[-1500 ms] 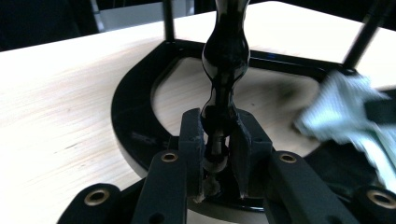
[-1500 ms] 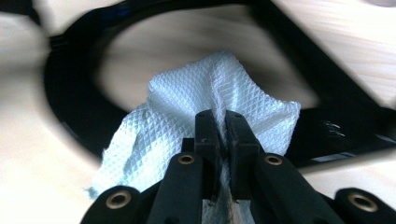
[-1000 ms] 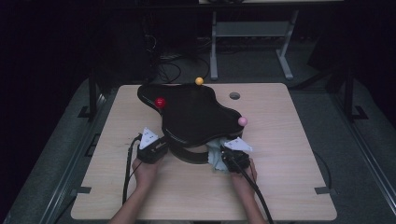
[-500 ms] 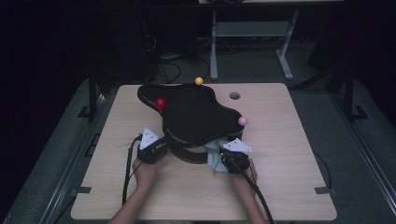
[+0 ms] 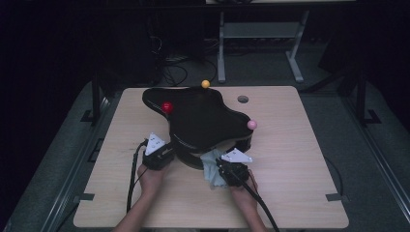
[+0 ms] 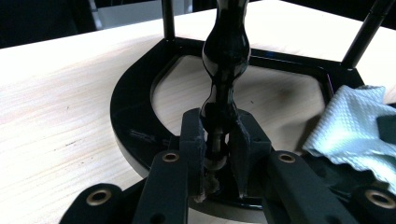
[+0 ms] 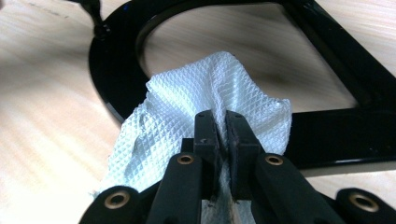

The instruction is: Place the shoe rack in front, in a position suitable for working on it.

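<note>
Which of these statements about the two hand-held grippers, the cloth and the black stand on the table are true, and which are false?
1. The right gripper is shut on a white cloth. True.
2. The left gripper hangs open above bare table. False: its jaws clamp a glossy black post of the black stand.
3. The cloth lies against the stand's black base frame. True.
4. All three balls on the stand are red. False: one is red, one orange, one pink.
5. The stand sits on a wooden table. True.
</note>
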Action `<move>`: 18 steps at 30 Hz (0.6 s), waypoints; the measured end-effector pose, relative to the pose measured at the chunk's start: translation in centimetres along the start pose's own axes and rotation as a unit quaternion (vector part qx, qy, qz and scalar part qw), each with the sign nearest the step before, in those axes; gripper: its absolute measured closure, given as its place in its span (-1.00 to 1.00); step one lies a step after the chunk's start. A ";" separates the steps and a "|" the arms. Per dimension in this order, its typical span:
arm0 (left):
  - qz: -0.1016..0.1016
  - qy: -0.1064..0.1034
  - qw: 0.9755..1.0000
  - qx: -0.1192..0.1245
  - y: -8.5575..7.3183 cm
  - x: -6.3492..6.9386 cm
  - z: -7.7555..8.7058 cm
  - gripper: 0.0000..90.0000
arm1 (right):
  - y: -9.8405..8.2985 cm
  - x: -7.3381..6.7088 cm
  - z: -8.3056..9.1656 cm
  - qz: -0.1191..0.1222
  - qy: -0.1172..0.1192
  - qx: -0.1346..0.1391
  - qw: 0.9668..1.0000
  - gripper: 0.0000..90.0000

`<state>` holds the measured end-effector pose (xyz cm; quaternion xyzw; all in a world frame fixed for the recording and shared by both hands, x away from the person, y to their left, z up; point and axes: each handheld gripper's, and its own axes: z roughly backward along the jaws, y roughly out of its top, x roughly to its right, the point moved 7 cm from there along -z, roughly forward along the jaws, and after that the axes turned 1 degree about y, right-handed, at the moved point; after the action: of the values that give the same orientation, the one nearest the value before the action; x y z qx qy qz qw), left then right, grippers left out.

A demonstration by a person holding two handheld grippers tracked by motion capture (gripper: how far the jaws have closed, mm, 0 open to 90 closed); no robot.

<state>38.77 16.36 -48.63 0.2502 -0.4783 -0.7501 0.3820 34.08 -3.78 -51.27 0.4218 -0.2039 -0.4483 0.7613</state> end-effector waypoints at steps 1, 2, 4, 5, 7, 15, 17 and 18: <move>0.000 0.000 1.000 0.000 0.0 0.0 0.0 0.68 | -0.1 -0.2 0.1 0.001 0.000 0.001 1.000 0.87; 0.000 -0.001 1.000 0.000 0.0 0.0 0.0 0.68 | -0.2 -0.4 0.3 0.001 0.003 0.001 1.000 0.87; 0.000 -0.001 1.000 0.000 0.0 0.0 0.0 0.68 | -0.4 -0.8 0.4 0.004 0.007 0.003 1.000 0.87; 0.000 -0.001 1.000 0.000 0.0 0.0 0.0 0.68 | -0.4 -1.1 0.4 0.010 0.007 0.003 1.000 0.87; 0.000 -0.002 1.000 0.000 0.0 0.0 0.0 0.68 | -0.4 -1.2 0.3 0.029 0.001 0.000 1.000 0.87; -0.006 -0.011 1.000 0.001 0.0 0.3 -0.1 0.67 | 0.3 0.5 -0.6 0.021 -0.015 -0.003 1.000 0.87; -0.007 -0.011 1.000 0.001 0.0 0.3 -0.2 0.68 | 0.4 0.6 -0.7 0.019 -0.017 -0.001 1.000 0.87; -0.006 -0.013 1.000 0.002 0.0 0.3 -0.2 0.68 | 0.4 0.7 -0.6 0.020 -0.017 0.002 1.000 0.87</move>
<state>38.74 16.07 -48.67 0.2444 -0.4827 -0.7548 0.3708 35.04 -3.97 -51.34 0.4110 -0.2260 -0.4395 0.7660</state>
